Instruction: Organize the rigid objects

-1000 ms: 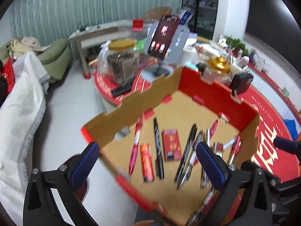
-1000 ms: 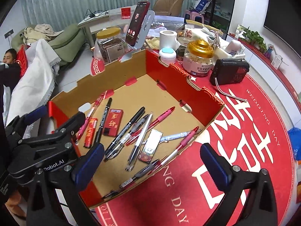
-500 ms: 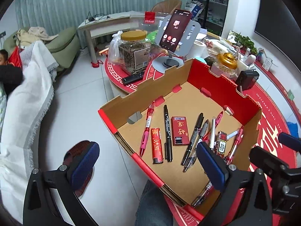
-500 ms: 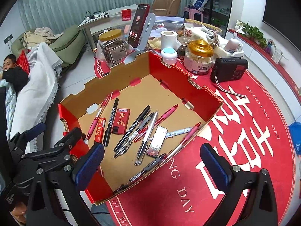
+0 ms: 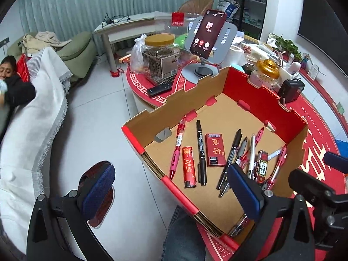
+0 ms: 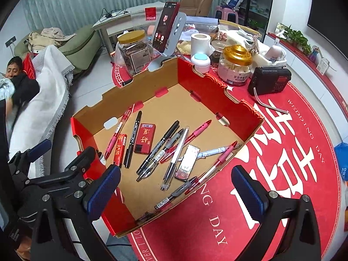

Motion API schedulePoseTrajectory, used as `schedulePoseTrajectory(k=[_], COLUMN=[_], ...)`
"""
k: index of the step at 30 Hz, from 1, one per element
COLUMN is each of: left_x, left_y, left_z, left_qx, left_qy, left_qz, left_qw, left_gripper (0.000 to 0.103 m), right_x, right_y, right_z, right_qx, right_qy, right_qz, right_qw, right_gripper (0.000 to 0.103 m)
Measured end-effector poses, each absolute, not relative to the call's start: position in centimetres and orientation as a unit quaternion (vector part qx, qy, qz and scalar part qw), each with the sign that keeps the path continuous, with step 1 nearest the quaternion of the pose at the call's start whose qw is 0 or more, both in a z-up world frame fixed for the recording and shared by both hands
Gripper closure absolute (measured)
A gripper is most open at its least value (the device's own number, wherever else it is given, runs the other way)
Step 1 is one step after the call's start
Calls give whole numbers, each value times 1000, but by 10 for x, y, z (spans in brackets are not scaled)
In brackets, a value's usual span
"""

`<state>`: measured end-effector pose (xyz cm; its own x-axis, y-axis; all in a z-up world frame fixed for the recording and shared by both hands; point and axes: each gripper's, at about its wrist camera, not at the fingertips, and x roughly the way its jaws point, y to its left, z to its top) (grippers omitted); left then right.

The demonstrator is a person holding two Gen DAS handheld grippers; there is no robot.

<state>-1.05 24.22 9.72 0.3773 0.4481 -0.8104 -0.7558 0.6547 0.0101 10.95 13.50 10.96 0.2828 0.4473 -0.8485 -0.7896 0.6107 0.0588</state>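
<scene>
An open cardboard box (image 5: 152, 117) (image 6: 219, 93) with red walls sits on the round red table. On its floor lie several pens, a pink pen (image 5: 177, 145) (image 6: 117, 132), a black marker (image 5: 201, 152) (image 6: 132, 139), a red lighter (image 5: 189, 166) (image 6: 119, 149), a red card pack (image 5: 215, 149) (image 6: 145, 138) and a clear-cased lighter (image 5: 262, 166) (image 6: 187, 162). My left gripper (image 5: 171, 192) hangs open over the box's near-left corner. Above the near edge my right gripper (image 6: 176, 195) is open too. Neither holds anything.
Behind the box stand a phone on a grey stand (image 5: 208, 34) (image 6: 166, 28), a yellow-lidded jar (image 5: 159, 58), a gold-lidded jar (image 6: 235, 64), a white tub (image 6: 201, 62) and a black radio (image 6: 270, 81). A person lies on a sofa (image 5: 9, 71) at left. The operator's knee (image 5: 182, 235) shows below.
Both grippers have drawn back and up from the box, so more of it and the floor is in view. The contents have not moved. Both stay open.
</scene>
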Motion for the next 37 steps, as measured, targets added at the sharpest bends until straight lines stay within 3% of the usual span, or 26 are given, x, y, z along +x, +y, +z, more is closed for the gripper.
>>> schedulePoseTrajectory(k=[37], left_x=[-9], left_y=[275], left_z=[79], left_qx=[-237], left_qy=[454], left_qz=[378], left_qw=[771], left_gripper=[0], right_x=[106], right_y=[156], right_z=[86], right_qx=[-230], right_qy=[480], right_qz=[394], right_qw=[749], right_gripper=[0])
